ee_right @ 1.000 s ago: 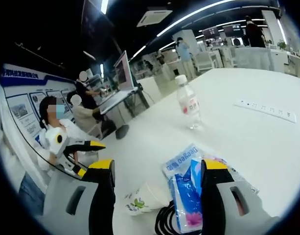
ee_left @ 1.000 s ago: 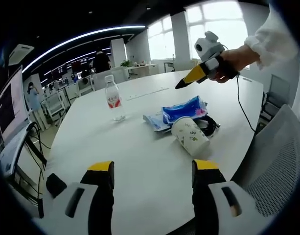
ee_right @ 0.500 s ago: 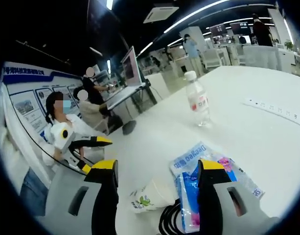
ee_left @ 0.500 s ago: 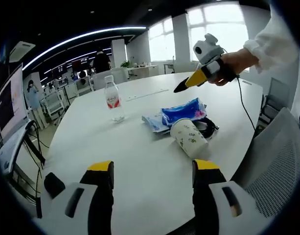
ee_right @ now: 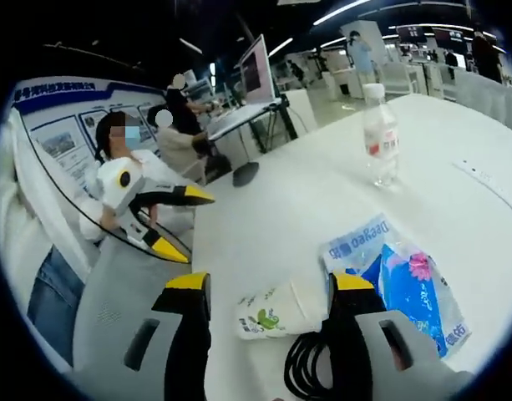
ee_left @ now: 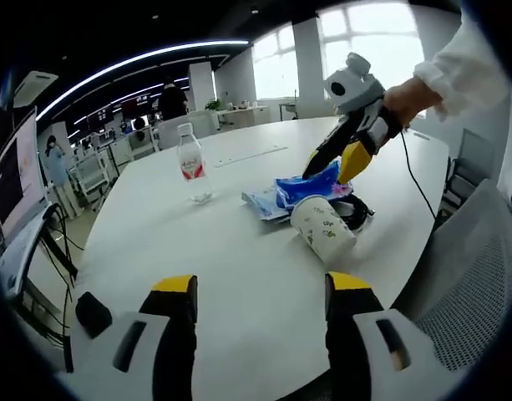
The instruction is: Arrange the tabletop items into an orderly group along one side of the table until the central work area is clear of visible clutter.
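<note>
Dropped since the earlier frame, spread-jawed right gripper (ee_left: 339, 159) nears blue plastic wipes packet (ee_left: 310, 185); nudging tipped white paper cup (ee_left: 324, 233) rolls it; left gripper (ee_left: 260, 338) hangs spread.

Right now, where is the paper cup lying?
In the right gripper view the paper cup lies on its side between that gripper's fingers, beside the black cable and left of the blue packet.

White table (ee_left: 239, 276), clear water bottle (ee_left: 191, 165) with a red-and-white label, white paper cup (ee_left: 324, 231) with a little green print, bright blue tissue pack (ee_left: 314, 185) with pink flower (ee_right: 420, 267), black cable (ee_right: 310, 370), yellow-tipped black grippers (ee_left: 257, 334).
</note>
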